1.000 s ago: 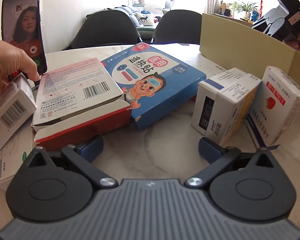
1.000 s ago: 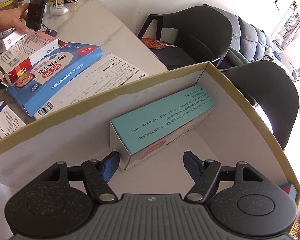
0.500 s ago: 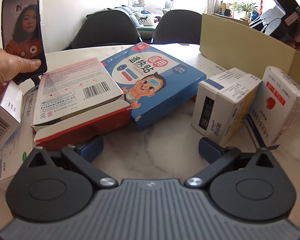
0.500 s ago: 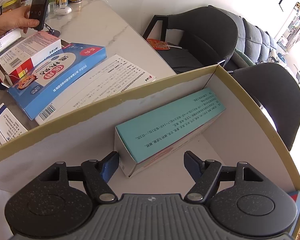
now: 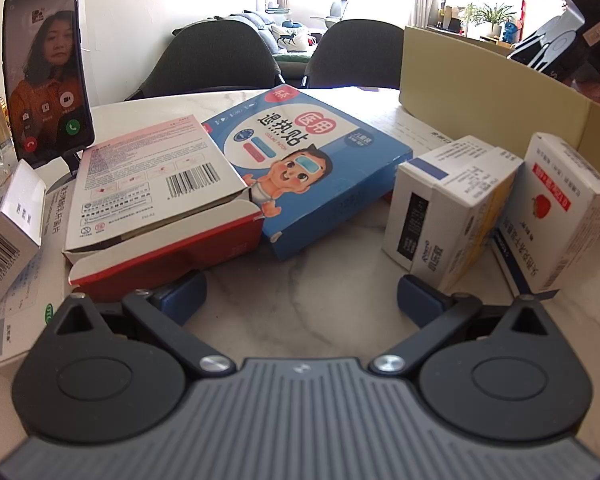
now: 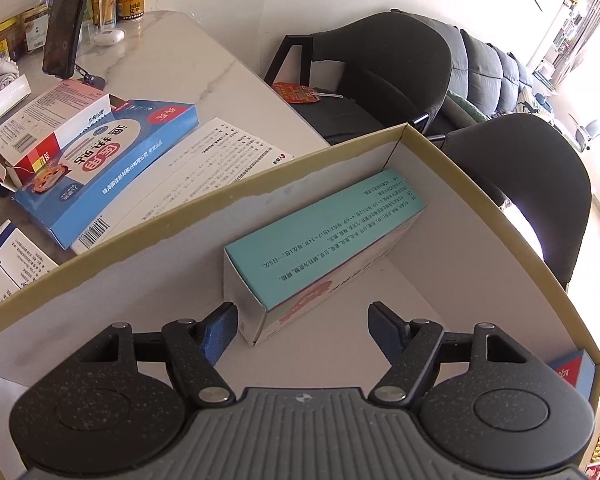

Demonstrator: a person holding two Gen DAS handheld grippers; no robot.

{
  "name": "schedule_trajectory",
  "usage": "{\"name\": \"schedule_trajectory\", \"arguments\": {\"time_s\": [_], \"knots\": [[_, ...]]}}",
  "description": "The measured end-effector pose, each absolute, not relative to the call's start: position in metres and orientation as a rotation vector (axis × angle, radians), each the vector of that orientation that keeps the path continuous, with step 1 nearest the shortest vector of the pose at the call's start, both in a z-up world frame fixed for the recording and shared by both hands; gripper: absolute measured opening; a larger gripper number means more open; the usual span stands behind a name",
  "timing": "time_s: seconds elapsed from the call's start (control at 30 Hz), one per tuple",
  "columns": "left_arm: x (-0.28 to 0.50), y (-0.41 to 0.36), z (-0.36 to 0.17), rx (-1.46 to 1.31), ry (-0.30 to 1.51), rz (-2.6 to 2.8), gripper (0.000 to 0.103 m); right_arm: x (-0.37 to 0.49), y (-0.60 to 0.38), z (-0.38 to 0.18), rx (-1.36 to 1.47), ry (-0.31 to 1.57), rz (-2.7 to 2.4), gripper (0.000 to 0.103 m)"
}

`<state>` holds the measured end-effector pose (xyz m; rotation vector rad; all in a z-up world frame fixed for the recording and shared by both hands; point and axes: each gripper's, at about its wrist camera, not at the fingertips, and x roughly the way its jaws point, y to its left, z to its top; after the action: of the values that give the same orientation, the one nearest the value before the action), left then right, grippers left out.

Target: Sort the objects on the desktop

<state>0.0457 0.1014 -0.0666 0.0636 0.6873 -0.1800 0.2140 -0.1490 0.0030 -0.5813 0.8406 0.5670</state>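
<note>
**Teal carton is in the bin; more boxes wait**

Our right gripper (image 6: 300, 320) hangs wide over the teal carton (image 6: 324, 236), which lies free inside the cardboard bin (image 6: 480, 196). Our left gripper (image 5: 300, 292), also wide and empty, hovers over the bench (image 5: 300, 280). Next, we judge, comes the blue box (image 5: 312, 164) or the white boxes (image 5: 452, 216): close squarely on one.

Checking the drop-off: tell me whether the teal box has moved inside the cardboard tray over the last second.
No. The teal box lies in the same corner of the cardboard tray; only the camera view shifted slightly.
</note>
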Motion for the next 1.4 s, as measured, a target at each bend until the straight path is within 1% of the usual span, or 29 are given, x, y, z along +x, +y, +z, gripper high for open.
{"name": "schedule_trajectory", "arguments": {"time_s": [1.03,1.4], "knots": [[0.045,0.102,-0.066,0.063,0.687,-0.18,0.103,0.16,-0.149,0.031,-0.52,0.846,0.375,0.077],[0.045,0.102,-0.066,0.063,0.687,-0.18,0.103,0.137,-0.144,0.049,-0.518,0.805,0.367,0.077]]}}
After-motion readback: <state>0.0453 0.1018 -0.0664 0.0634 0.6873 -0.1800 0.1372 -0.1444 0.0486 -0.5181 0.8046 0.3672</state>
